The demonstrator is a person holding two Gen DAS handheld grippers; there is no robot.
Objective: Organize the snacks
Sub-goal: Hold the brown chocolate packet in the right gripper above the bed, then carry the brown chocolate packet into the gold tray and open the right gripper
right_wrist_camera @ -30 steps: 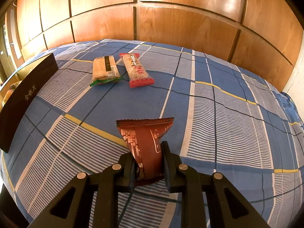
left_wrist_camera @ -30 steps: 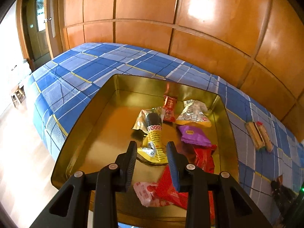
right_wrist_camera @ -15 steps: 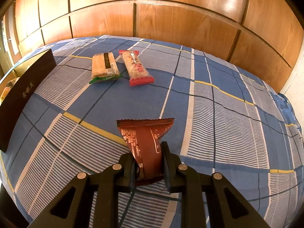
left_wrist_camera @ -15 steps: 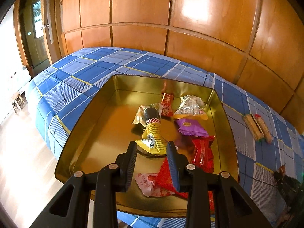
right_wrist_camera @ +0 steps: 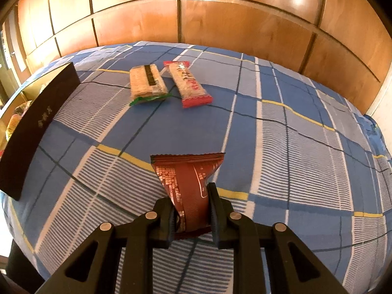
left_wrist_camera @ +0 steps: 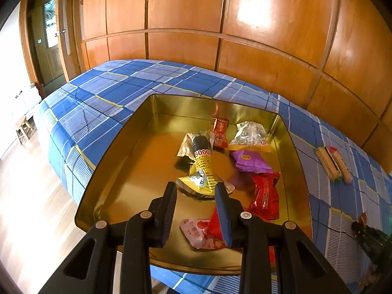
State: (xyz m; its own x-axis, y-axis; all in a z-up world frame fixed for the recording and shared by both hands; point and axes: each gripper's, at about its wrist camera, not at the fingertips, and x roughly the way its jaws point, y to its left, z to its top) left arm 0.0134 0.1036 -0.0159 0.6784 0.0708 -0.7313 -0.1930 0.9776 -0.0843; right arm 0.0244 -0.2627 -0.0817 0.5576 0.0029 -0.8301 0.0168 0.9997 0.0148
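Observation:
A gold tin tray (left_wrist_camera: 117, 142) on the blue checked bedspread holds several snack packets: a yellow and black one (left_wrist_camera: 202, 161), a purple one (left_wrist_camera: 250, 160) and a red one (left_wrist_camera: 265, 196) among them. My left gripper (left_wrist_camera: 195, 187) hovers over the tray's near end, open by a narrow gap with nothing between its fingers. In the right wrist view, my right gripper (right_wrist_camera: 188, 193) is shut on a brown snack packet (right_wrist_camera: 187, 171), held just above the bedspread. Farther off lie a green-ended cracker packet (right_wrist_camera: 147, 82) and a red-ended bar (right_wrist_camera: 188, 84), side by side.
The tray's dark outer wall (right_wrist_camera: 36, 127) stands at the left of the right wrist view. The same two bars (left_wrist_camera: 333, 163) lie to the right of the tray. Wooden wall panels (right_wrist_camera: 220, 24) run behind the bed. The floor (left_wrist_camera: 29, 196) drops away at the left.
The left gripper has drawn slightly back from the tray, which now looks a little farther off. The right gripper keeps its hold on the brown packet and has barely moved.

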